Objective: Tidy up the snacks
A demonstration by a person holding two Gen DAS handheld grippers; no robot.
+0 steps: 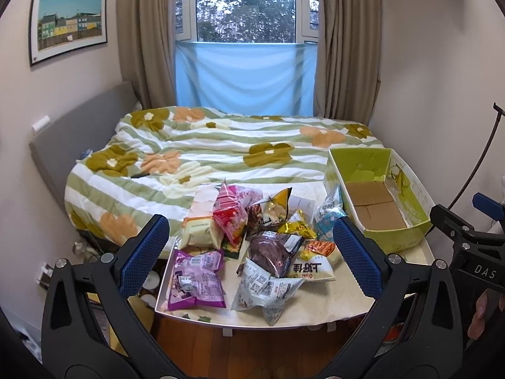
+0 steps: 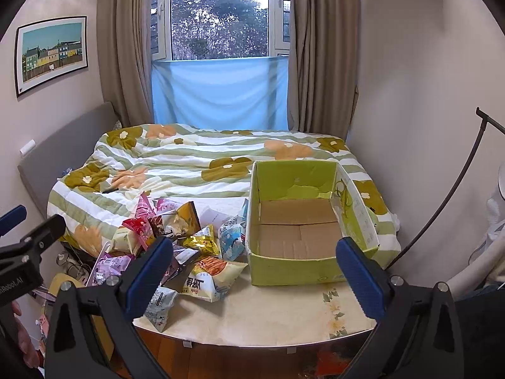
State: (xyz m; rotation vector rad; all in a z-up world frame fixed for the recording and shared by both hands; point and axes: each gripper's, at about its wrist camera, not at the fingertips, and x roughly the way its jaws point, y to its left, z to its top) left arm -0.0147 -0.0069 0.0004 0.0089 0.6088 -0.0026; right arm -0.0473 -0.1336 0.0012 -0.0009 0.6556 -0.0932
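Observation:
A heap of snack packets (image 1: 258,230) lies on the left half of a small table (image 1: 315,303). It holds a purple packet (image 1: 195,281), a dark brown one (image 1: 274,249), a white and orange one (image 1: 312,268) and several more. An empty green cardboard box (image 1: 378,202) stands at the table's right end. My left gripper (image 1: 252,255) is open and empty, held before the heap. My right gripper (image 2: 255,274) is open and empty, in front of the box (image 2: 300,230); the heap (image 2: 189,246) lies to its left.
A bed with a flowered green-striped quilt (image 1: 221,151) stands right behind the table. A window with curtains is at the back, a grey headboard (image 1: 79,132) on the left. A black lamp stand (image 2: 457,189) leans at the right wall. Wooden floor shows below the table's front edge.

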